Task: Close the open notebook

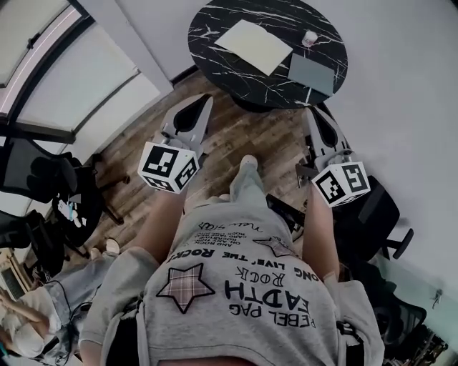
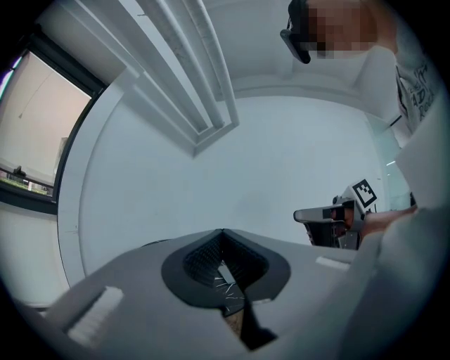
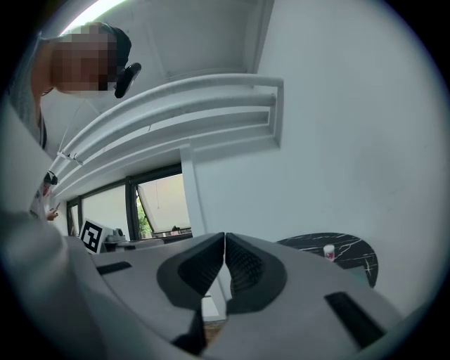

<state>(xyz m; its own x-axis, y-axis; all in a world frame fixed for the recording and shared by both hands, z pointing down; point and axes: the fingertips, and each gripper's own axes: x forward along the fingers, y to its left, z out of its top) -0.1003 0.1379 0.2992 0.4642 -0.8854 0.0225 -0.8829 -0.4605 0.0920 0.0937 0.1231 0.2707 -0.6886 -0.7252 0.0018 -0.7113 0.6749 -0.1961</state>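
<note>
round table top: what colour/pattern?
The round table is black with white marble-like veins, clearest in the head view.

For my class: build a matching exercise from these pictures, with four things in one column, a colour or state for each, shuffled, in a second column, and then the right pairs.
Things
1. open notebook
2. round table
3. left hand-held gripper
4. floor

Colour or state
A. brown wooden planks
B. jaws together, nothing held
C. black with white veins
D. cream pages, lying flat

Right pairs: 1-D, 2-C, 3-B, 4-A.
</note>
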